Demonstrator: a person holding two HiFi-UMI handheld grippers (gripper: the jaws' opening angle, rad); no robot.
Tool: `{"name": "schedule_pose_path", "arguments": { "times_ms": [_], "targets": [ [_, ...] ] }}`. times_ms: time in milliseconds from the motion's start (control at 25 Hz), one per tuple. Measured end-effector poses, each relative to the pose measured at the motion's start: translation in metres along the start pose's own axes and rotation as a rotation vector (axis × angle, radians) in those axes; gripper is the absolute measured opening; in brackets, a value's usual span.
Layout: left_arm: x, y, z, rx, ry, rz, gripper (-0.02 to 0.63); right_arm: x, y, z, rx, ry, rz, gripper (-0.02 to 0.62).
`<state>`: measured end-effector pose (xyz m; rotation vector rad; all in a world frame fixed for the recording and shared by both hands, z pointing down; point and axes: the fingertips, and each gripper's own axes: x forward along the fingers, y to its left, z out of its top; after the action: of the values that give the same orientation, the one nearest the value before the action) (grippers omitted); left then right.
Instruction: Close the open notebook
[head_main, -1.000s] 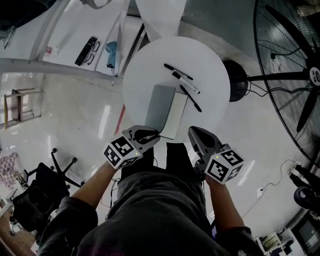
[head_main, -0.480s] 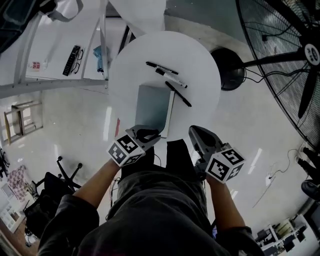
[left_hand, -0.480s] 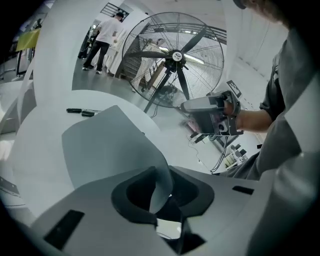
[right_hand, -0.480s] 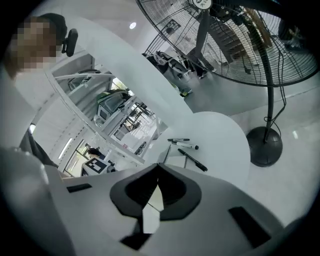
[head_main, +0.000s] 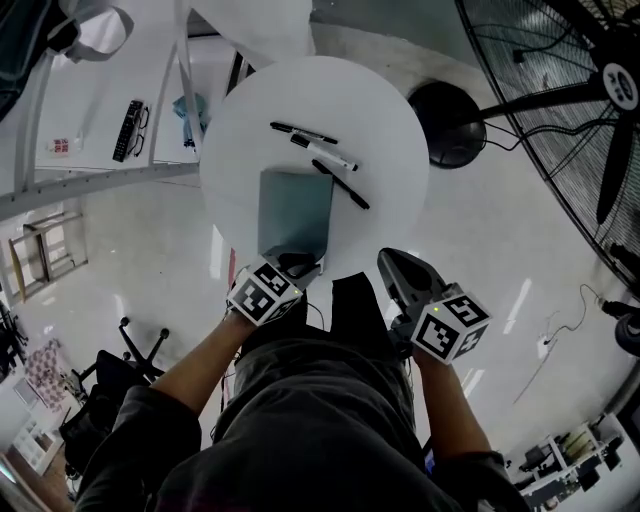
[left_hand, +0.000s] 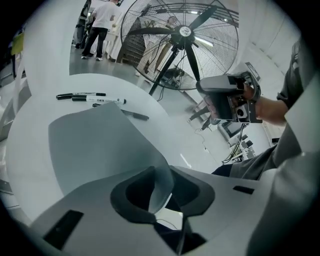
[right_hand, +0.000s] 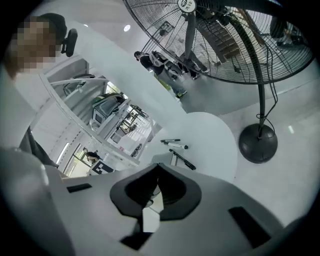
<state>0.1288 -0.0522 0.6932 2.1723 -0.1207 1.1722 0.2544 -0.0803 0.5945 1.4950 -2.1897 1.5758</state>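
The grey-covered notebook (head_main: 295, 208) lies flat on the round white table (head_main: 385, 110), cover down over its pages. My left gripper (head_main: 300, 266) is at the notebook's near edge. Its jaws have just been opening, and the curled near corner of the cover (left_hand: 105, 145) still runs between them without being pinched. My right gripper (head_main: 392, 262) hovers off the table's near rim, to the right of the notebook, shut and empty. From the left gripper view it (left_hand: 225, 97) hangs in the air at the right. The right gripper view catches the notebook (right_hand: 162, 159) just above its jaws.
Three black and white pens (head_main: 320, 152) lie just beyond the notebook. A large floor fan (head_main: 600, 100) with a round black base (head_main: 445, 140) stands to the right. A white desk with a remote and glasses (head_main: 130, 125) is at the left. An office chair (head_main: 110, 380) is at lower left.
The grey cover swung down over the white pages and now lies flat. My left gripper sank with it toward the table's near edge. The right gripper shifted only slightly.
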Motion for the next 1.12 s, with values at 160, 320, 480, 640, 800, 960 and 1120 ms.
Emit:
{"name": "schedule_pose_path", "arguments": {
  "times_ms": [160,320,480,640,800,960,1120],
  "targets": [
    [0.008,0.002,-0.004,0.005,0.045,0.029,0.103,-0.001,-0.004,0.001,0.013,-0.006,0.002,0.018],
    [0.015,0.003,-0.006,0.004,0.074,0.048,0.116,-0.004,-0.008,0.001,0.017,-0.009,0.004,0.018],
    [0.02,0.0,-0.006,0.006,0.088,0.045,0.138,-0.007,-0.012,0.001,0.023,-0.008,0.004,0.018],
    [0.02,-0.003,-0.008,-0.001,0.084,0.021,0.165,-0.006,-0.011,0.0,0.026,-0.006,0.008,0.018],
    [0.021,-0.005,-0.008,-0.022,0.082,0.003,0.19,-0.006,-0.011,0.002,0.023,-0.007,0.013,0.018],
    [0.02,-0.011,-0.006,-0.035,0.072,-0.027,0.215,-0.005,-0.009,0.004,0.019,-0.01,0.017,0.018],
    [0.018,-0.018,0.001,-0.041,0.041,-0.053,0.215,-0.005,-0.004,0.008,0.012,-0.015,0.02,0.018]
  ]
}}
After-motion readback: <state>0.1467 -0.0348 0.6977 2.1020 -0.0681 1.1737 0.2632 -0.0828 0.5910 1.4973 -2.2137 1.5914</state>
